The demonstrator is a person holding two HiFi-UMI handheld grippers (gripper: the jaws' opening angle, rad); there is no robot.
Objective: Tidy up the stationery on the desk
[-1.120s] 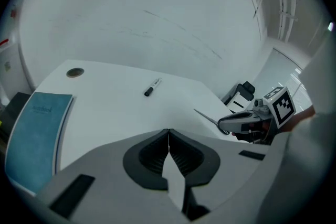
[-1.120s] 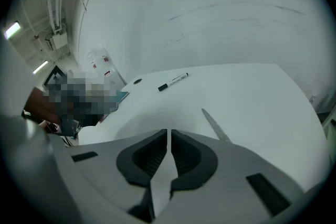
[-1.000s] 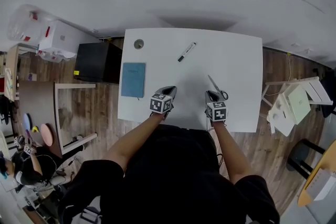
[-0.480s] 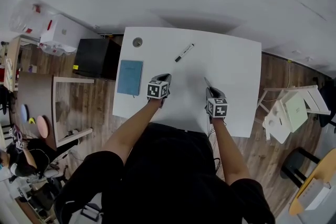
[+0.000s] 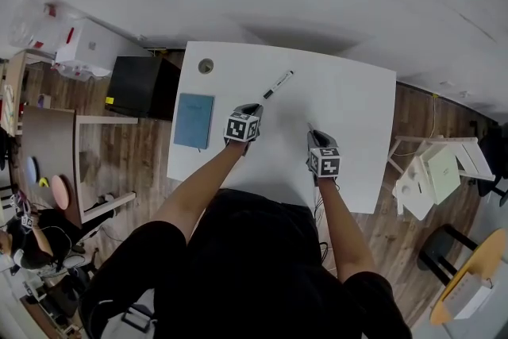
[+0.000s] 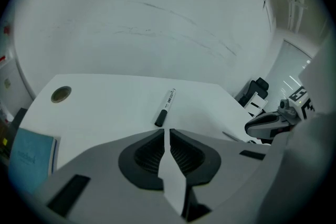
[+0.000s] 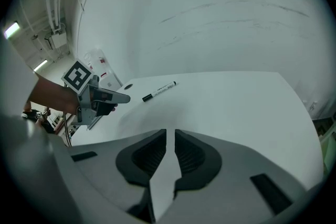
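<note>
A black-and-white marker pen (image 5: 278, 83) lies on the white desk (image 5: 357, 99) toward its far side. The same marker pen (image 6: 164, 107) sits just beyond the tips of my left gripper (image 6: 164, 131). That left gripper (image 5: 252, 109) is shut with nothing in it. A blue notebook (image 5: 194, 121) lies flat at the desk's left edge. My right gripper (image 5: 316, 136) hovers over the grey scissors, of which only a blade tip (image 5: 309, 125) shows. The right gripper (image 7: 170, 131) is shut and empty, with the marker pen (image 7: 159, 91) far ahead on the left.
A round cable hole (image 5: 205, 66) sits in the desk's far left corner. A black cabinet (image 5: 143, 87) stands left of the desk, and white folding racks (image 5: 432, 171) stand to its right. The wall runs behind the desk's far edge.
Both grippers have moved forward over the desk, the left one toward the marker pen. The right gripper now covers most of the scissors.
</note>
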